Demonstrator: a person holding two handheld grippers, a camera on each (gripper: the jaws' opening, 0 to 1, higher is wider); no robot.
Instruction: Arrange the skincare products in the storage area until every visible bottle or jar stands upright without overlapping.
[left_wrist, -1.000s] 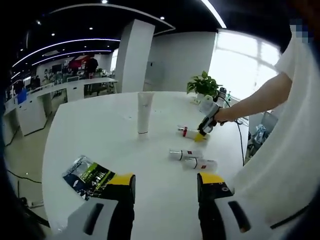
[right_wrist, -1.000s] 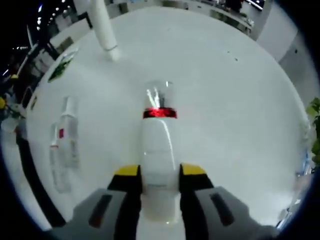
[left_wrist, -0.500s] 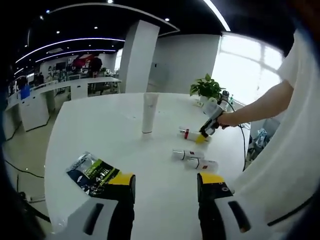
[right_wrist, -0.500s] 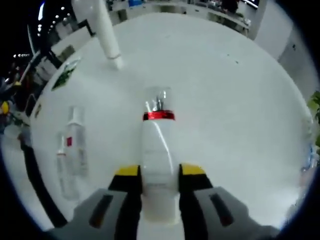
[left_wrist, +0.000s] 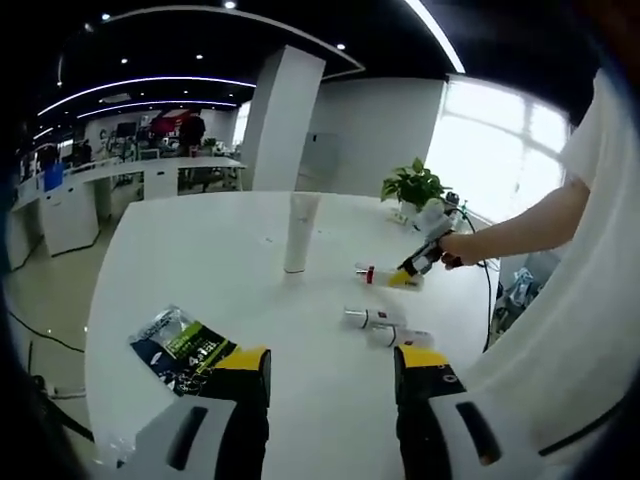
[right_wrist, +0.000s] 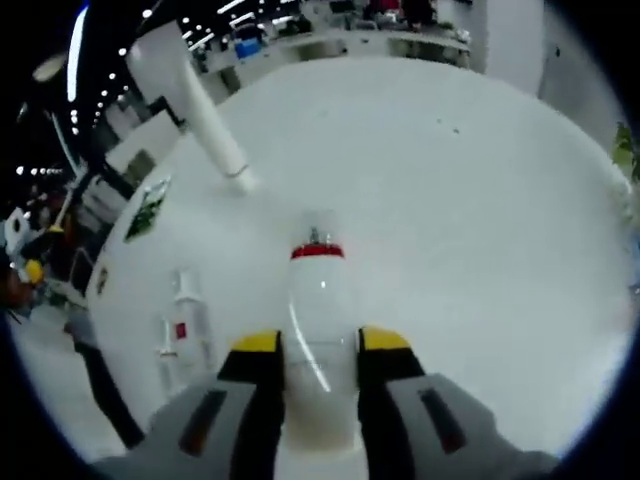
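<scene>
Right gripper (right_wrist: 320, 345) has its jaws closed on the lower body of a white bottle with a red collar (right_wrist: 319, 300); bottle lies along the jaws, cap end pointing away, not yet upright. In the left gripper view the right gripper (left_wrist: 408, 276) and that bottle (left_wrist: 372, 273) sit low over the round white table (left_wrist: 200, 250), just beside and to the right of the tall white tube (left_wrist: 298, 232), which stands upright on its cap.

Left gripper (left_wrist: 332, 365) hangs over the near table edge, jaws parted, nothing between them.

Two small clear bottles (left_wrist: 385, 327) lie on their sides, touching or almost touching, nearer the person than the tube. A dark green-printed sachet (left_wrist: 183, 349) lies flat, well apart from the tube toward the near left edge.

Risks, as a judgement: the grip is near the bottle's base, so tipping it upright could let it pivot or slip between the pads. Set down tilted, it may topple and roll toward the tube or the lying pair. The two small bottles are narrow and close together; grabbing one may nudge the other off toward the table edge.
</scene>
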